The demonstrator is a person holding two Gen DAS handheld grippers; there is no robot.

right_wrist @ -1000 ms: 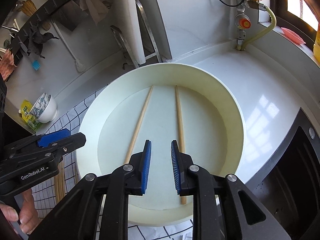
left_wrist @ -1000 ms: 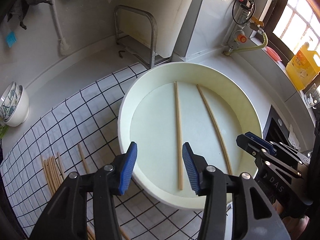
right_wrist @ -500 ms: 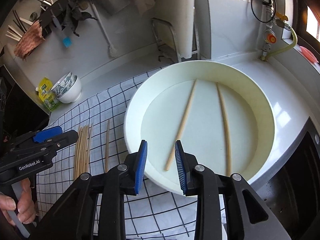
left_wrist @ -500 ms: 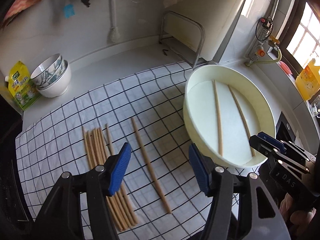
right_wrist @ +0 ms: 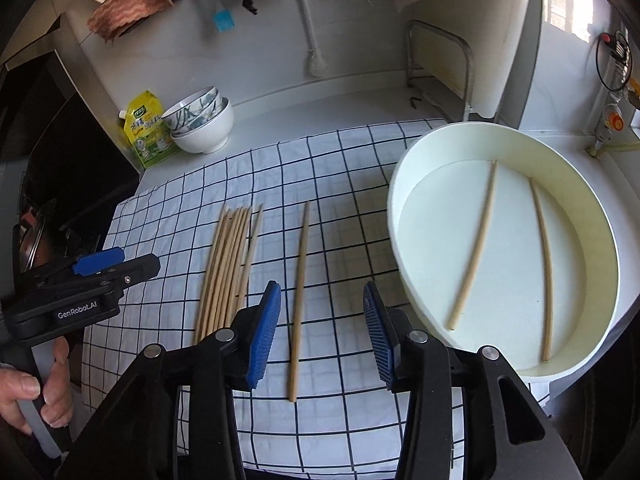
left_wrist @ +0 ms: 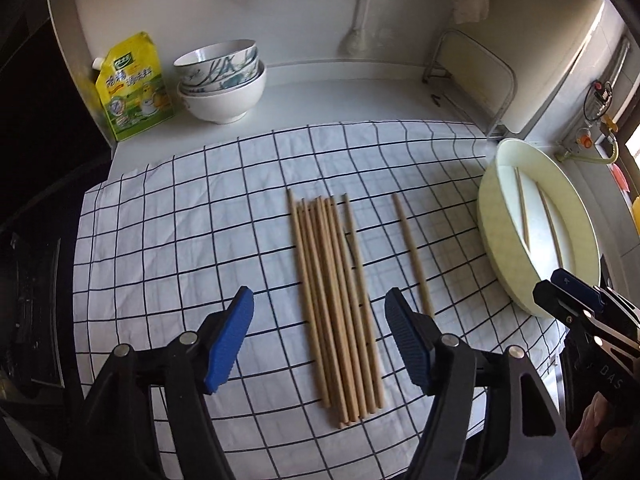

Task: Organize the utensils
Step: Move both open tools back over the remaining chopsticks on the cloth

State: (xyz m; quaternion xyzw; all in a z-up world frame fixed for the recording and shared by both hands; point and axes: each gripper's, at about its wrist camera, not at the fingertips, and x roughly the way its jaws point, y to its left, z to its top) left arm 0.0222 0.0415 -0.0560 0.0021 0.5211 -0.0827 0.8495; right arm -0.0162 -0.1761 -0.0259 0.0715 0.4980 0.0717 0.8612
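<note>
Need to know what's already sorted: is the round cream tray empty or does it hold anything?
Not empty. The round cream tray holds two wooden chopsticks, lying apart on its floor; the rest lie on the checked cloth.

A bundle of plain wooden chopsticks lies flat on the checked cloth, sticks side by side and touching, all running the same way. One single chopstick lies apart, between the bundle and the round cream tray. Two more chopsticks lie inside the tray, apart, roughly parallel.
</note>
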